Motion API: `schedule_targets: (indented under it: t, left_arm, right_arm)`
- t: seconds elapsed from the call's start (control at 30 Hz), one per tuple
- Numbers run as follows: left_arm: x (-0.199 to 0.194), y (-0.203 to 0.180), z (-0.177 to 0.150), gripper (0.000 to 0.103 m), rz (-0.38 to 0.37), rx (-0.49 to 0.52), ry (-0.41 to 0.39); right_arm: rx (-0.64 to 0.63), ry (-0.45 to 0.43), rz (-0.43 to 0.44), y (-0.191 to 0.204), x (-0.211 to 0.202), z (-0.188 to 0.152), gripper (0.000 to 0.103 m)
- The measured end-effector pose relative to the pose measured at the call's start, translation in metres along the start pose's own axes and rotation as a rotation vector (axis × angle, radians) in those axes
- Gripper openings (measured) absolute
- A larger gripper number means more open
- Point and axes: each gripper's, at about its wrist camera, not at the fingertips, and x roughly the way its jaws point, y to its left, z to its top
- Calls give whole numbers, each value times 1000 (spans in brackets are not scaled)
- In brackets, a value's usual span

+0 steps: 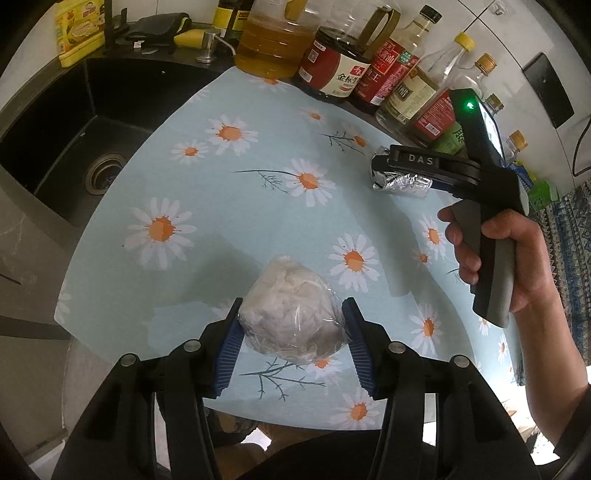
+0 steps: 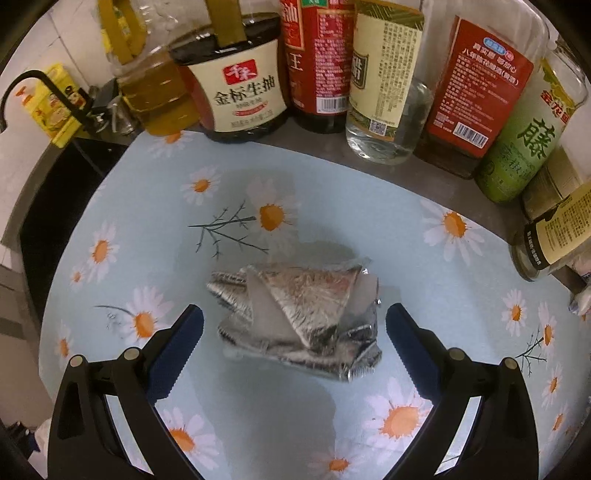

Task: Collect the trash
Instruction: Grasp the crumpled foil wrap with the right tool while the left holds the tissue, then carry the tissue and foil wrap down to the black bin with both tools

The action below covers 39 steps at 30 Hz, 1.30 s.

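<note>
A daisy-print cloth (image 1: 258,206) fills the middle of the frame. At the upper left lies a black sink (image 1: 74,147) with its drain (image 1: 104,173). Along the top stand an oil jug (image 1: 275,40), a soy sauce bottle (image 2: 236,85) and a vinegar bottle (image 2: 384,74).

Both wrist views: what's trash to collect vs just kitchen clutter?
Job:
- plastic-wrapped white wad, between the left gripper pads
- crumpled foil wrapper, between the open right gripper fingers

Clutter:
- condiment bottles along the back
- black sink
- yellow box
- daisy mat
</note>
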Motion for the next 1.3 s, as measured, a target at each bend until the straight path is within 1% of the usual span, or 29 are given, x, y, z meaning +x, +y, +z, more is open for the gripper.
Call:
schedule_targets:
  t: [0.1,0.17,0.2,0.33,0.43,0.67,0.93,1.1,1.3]
  left_arm:
    - [0,2,0,51,0,0,3]
    - [-1,3,0,51,-1,0,5]
    - [-1,3,0,51,-1,0,5]
    - [-2,5,0,51,-2,5,9]
    - [-3,5,0,51,-8,13,10]
    - [-8,3,-2,51,-20,46,6]
    - [-13,4,-5,51,-44,95,0]
    - [-19,5,-10,51,-61,141,2]
    - [-26,9,-20,51,-81,195,14]
  right_arm:
    - [17,4,-28,-1,6,2,98]
    - [21,12,-37,0,8,3,91]
    - [22,19,-42,0,11,3,85]
    - [25,12,-49,2,10,3,78]
    - [30,15,-42,1,7,0,76]
    - [54,-1,-26,-4,-15,-15,75]
    - [118,-26,15,-4,-46,-39,75]
    - [158,-46,27,-2,-67,-65,75]
    - [220,-49,38,2,-84,-101,75]
